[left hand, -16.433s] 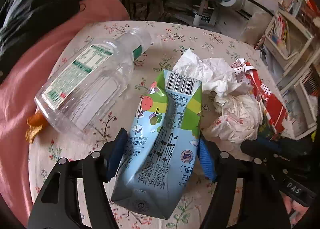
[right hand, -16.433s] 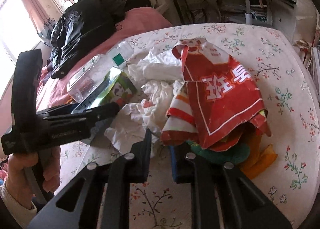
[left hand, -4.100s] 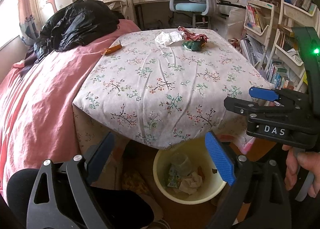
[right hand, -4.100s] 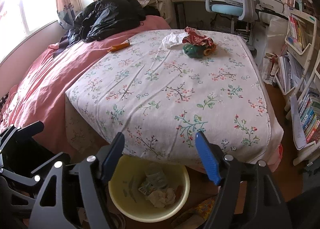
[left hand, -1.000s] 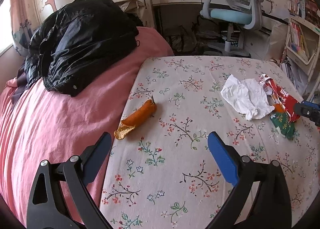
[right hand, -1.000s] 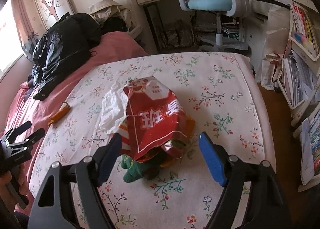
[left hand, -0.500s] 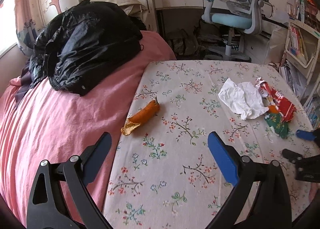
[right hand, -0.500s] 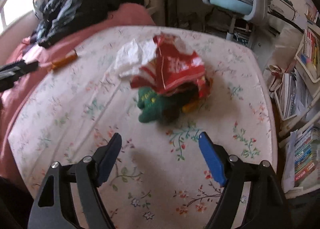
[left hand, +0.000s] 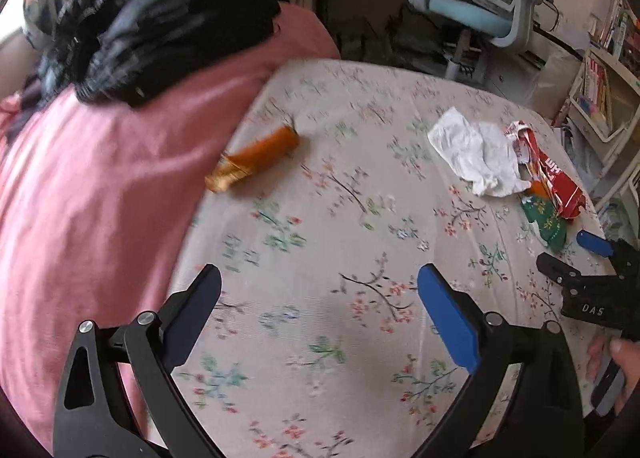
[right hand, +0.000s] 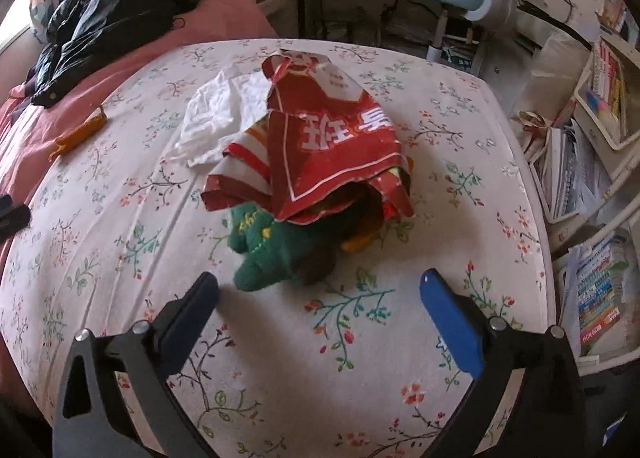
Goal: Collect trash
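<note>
Trash, remaining lot, on the floral tablecloth [right hand: 360,358]: we count one heap toward the right side and one stray piece at the far left. The heap is topped by a torn red snack wrapper [right hand: 320,141] with white lettering, lying over a green wrapper [right hand: 272,254] and an orange scrap [right hand: 358,244] that shows under its right edge; a crumpled white tissue [right hand: 224,113] touches its far-left side. We judge all of these light, soft and crackly; the film is likely slippery and apt to slide out of a shallow pinch, so we would close on the bunched middle of the red and green layers, where folds give bulk, not on a single loose edge. The tissue should crush easily and can be taken anywhere. The orange wrapper [left hand: 256,157] lies alone at the table's far left edge, just beside the pink bedding [left hand: 100,197]; it looks slim and tube-like, best pinched across its middle. Right gripper [right hand: 320,300]: jaws opening, wide apart, nothing between them, the heap just beyond. Left gripper [left hand: 318,298]: jaws wide apart and empty over bare cloth, well short of the orange wrapper. Containers: we see no bin or bag for the trash in either view, so we cannot list any contents.
</note>
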`<act>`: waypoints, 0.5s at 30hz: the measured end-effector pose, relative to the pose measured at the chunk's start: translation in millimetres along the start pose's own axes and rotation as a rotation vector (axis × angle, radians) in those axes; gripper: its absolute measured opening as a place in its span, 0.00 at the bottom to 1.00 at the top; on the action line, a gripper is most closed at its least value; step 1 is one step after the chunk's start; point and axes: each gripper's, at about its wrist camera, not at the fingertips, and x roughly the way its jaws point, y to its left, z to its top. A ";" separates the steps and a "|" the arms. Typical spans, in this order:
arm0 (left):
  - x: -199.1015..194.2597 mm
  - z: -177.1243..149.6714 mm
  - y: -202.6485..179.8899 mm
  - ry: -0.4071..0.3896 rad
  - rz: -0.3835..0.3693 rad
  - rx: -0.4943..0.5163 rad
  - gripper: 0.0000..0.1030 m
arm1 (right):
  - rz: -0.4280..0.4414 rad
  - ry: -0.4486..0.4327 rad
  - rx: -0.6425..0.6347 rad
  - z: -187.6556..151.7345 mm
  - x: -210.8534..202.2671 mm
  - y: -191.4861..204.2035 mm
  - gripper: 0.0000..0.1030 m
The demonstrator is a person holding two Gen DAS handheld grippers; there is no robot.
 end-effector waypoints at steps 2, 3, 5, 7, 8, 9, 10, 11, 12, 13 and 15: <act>10.0 0.9 -1.1 0.017 -0.038 -0.021 0.92 | -0.001 0.000 0.006 -0.3 -0.1 0.0 0.93; 13.6 0.9 -1.9 0.022 -0.053 -0.026 0.92 | 0.001 0.001 0.005 -0.4 -0.1 -0.6 0.93; 22.3 0.3 -5.5 0.034 -0.079 -0.024 0.92 | 0.003 -0.001 0.003 -4.0 -2.6 -1.4 0.93; 32.5 -0.7 -11.6 0.046 -0.068 0.018 0.92 | -0.018 -0.004 0.033 -6.7 -4.9 -4.1 0.93; 36.6 -0.9 -13.7 0.046 -0.057 0.041 0.92 | -0.026 -0.009 0.066 -9.4 -6.8 -8.2 0.93; 40.0 -0.8 -16.7 0.043 -0.041 0.063 0.93 | -0.022 -0.014 0.087 -9.9 -8.1 -12.1 0.93; 43.3 0.0 -19.8 0.037 -0.020 0.092 0.93 | -0.023 -0.018 0.109 -9.9 -8.3 -16.3 0.93; 46.5 2.6 -22.6 0.041 -0.018 0.112 0.93 | -0.028 -0.018 0.122 -8.3 -7.0 -18.9 0.93; 48.1 4.8 -23.1 0.035 -0.023 0.111 0.93 | -0.037 -0.013 0.113 -5.7 -4.6 -18.3 0.94; 49.5 7.0 -22.8 0.029 -0.025 0.102 0.93 | -0.046 -0.006 0.101 -3.4 -2.1 -16.7 0.94; 53.8 14.0 -24.4 0.021 -0.026 0.095 0.93 | -0.057 -0.002 0.083 1.8 2.7 -13.4 0.94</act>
